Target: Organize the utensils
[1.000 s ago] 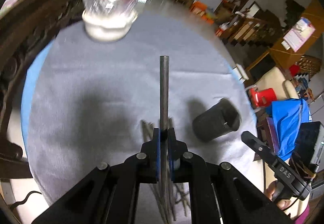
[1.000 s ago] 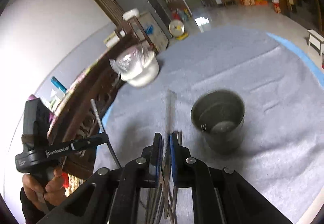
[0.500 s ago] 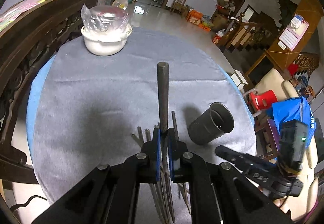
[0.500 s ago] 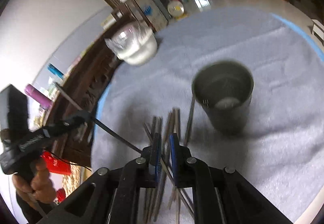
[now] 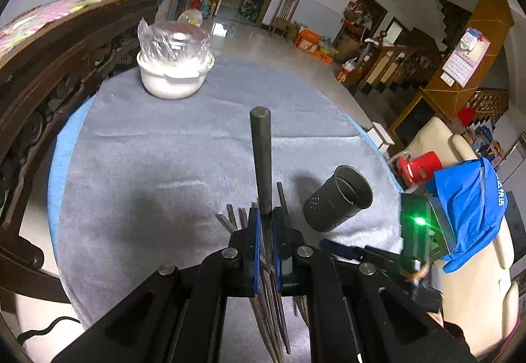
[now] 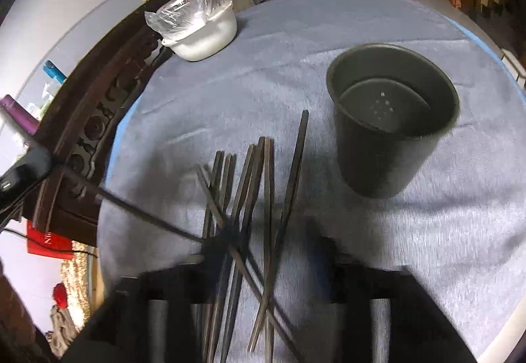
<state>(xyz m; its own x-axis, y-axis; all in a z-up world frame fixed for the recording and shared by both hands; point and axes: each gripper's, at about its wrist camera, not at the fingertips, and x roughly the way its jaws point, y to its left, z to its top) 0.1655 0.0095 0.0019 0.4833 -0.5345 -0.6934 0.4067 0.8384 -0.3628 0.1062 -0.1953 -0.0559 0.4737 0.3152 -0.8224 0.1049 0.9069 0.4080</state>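
Note:
My left gripper (image 5: 265,225) is shut on a dark chopstick (image 5: 262,159) that points forward and up. It hovers over a pile of several dark chopsticks (image 5: 269,313) on the grey cloth. In the right wrist view that held chopstick (image 6: 131,208) slants in from the left, its tip over the pile (image 6: 259,198). The dark metal holder cup (image 5: 338,202) stands right of the pile, and is empty in the right wrist view (image 6: 391,129). My right gripper (image 6: 266,251) is open, its blurred fingers astride the pile's near end.
A white bowl covered with plastic film (image 5: 174,67) sits at the far side of the grey-clothed round table (image 5: 131,166). A carved dark wooden chair back (image 5: 49,74) runs along the left edge. A blue cloth (image 5: 470,202) hangs on a chair at right.
My right gripper has opened, dropped low and closed in on the pile. The left gripper keeps its chopstick and has tilted to look further up the room.

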